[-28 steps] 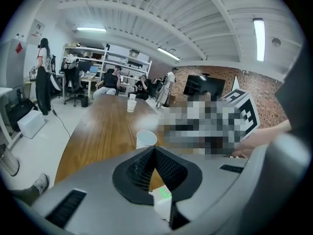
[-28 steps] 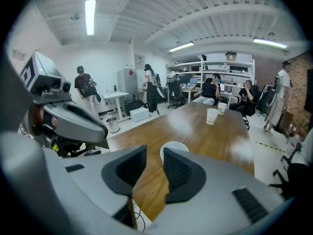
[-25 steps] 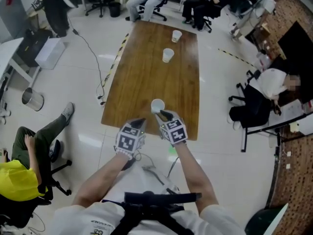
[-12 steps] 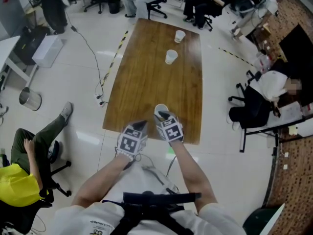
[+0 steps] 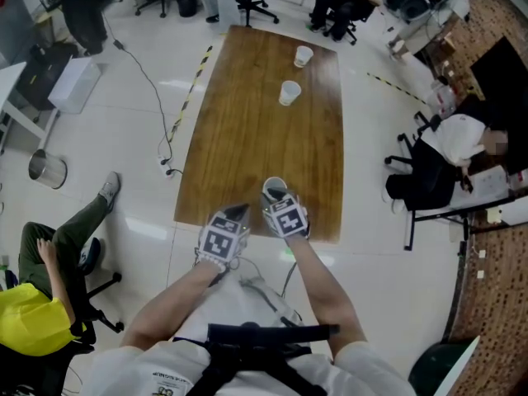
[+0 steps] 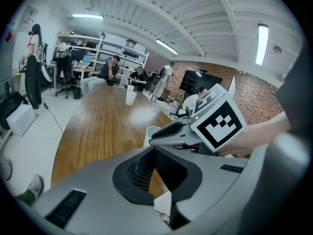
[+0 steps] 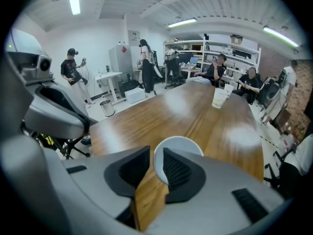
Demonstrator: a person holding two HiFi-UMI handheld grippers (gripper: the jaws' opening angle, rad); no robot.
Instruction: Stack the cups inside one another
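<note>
Three white cups stand on the long wooden table (image 5: 239, 122). The near cup (image 5: 274, 188) (image 7: 185, 145) (image 6: 149, 133) stands by the front edge. The middle cup (image 5: 289, 92) and the far cup (image 5: 303, 55) stand further up the table. My right gripper (image 5: 277, 196) (image 7: 156, 161) straddles the near cup's closest wall, one pad inside and one outside. Its jaws have just been closing, and a thin gap still shows beside the wall. My left gripper (image 5: 234, 212) (image 6: 153, 153) hovers left of that cup, tips together and holding nothing.
Seated people and office chairs crowd the far end of the table. Another person sits at the lower left (image 5: 49, 262). A cable (image 5: 169, 130) trails over the floor left of the table, near a metal bin (image 5: 41, 168). A black chair (image 5: 421, 184) stands right of the table.
My right gripper has sunk onto the near cup and its jaws have narrowed round the cup's wall. My left gripper has edged slightly forward and down.
</note>
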